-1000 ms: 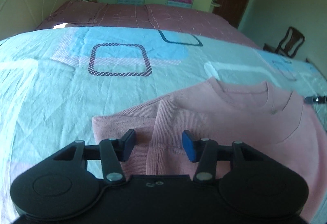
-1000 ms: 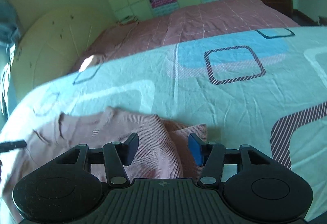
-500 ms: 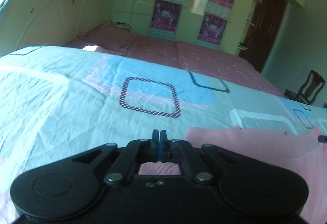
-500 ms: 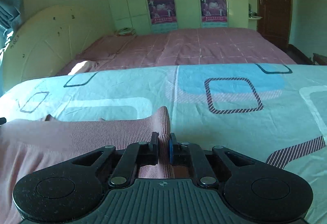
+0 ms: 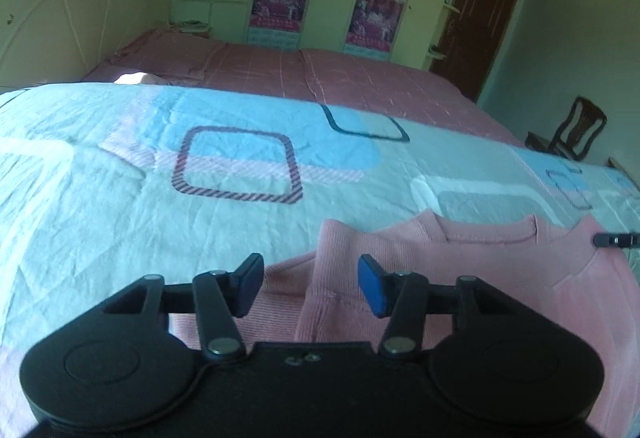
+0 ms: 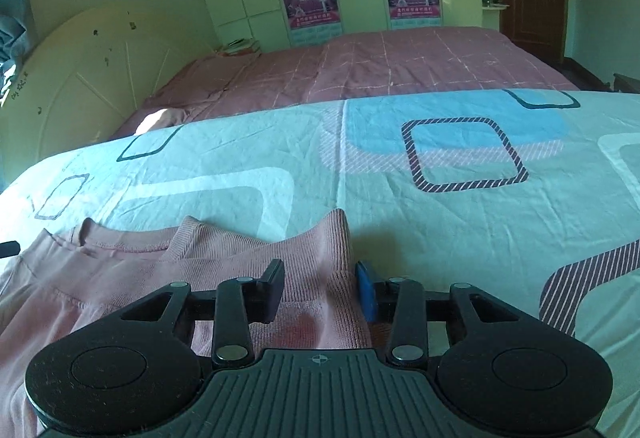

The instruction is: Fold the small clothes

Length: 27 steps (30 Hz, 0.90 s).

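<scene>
I am working on the pink sweater [image 5: 500, 278], which is lying on the patterned bedsheet [image 5: 120, 206] with its neckline facing away from me. Both sleeves are folded in over the body, and I read that as the reason both claws are sitting where they are — one at each shoulder fold.

My left claw [image 5: 312, 284] is standing partly open, its jaws having just been opening; the ribbed sleeve edge is lying between the pads without being pinched. My right claw [image 6: 320, 288] is in the same state on the other side, jaws just opening, with the ribbed cuff [image 6: 332, 238] rising between them; the fabric is brushing near the blue pad, but I am not seeing a squeeze.

I judge the sleeve folds to be laid down and released, so the cloth is holding its own shape. The next step, I think, is folding the body in half — that calls for gripping the hem or the shoulders evenly, or the knit will slide and undo the sleeves.
</scene>
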Motion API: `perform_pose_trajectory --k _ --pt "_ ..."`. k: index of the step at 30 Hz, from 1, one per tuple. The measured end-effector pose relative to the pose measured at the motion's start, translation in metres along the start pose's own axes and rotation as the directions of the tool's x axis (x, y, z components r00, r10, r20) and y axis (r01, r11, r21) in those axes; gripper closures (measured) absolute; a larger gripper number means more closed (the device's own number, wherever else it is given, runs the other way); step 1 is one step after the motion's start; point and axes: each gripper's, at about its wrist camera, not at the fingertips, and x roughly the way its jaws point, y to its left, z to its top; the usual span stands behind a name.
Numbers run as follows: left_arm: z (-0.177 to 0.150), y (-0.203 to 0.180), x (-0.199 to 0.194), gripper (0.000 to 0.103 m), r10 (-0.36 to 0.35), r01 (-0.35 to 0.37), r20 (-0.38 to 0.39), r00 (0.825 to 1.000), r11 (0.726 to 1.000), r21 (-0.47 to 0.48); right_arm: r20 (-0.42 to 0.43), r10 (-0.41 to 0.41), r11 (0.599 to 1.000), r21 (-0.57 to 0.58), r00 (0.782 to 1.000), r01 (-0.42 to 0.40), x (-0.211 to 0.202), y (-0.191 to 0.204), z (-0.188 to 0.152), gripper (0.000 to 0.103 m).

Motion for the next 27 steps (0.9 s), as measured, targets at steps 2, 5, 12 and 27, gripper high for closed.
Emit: perform_pose_trajectory --k 2,5,12,27 --pt "0.001 -0.008 0.013 0.058 0.007 -0.004 -0.048 0.999 0.998 0.057 -0.029 -0.019 1.0 -0.01 0.999 0.018 0.006 0.002 -0.001 0.064" --pt "-0.001 -0.015 0.018 0.097 -0.036 0.043 -0.072 0.997 0.993 0.108 -0.042 -0.036 0.998 -0.057 0.998 0.033 0.011 0.007 -0.004 0.068" --pt "-0.021 -0.001 -0.034 0.098 0.094 -0.087 0.214 0.972 0.995 -0.042 0.112 0.001 0.992 -0.129 0.994 0.014 -0.011 0.016 -0.011 0.095" --pt "-0.03 -0.079 -0.052 0.052 -0.016 -0.002 0.121 0.993 0.989 0.146 0.054 0.108 0.977 -0.19 0.993 -0.096 -0.024 0.082 -0.023 0.053"
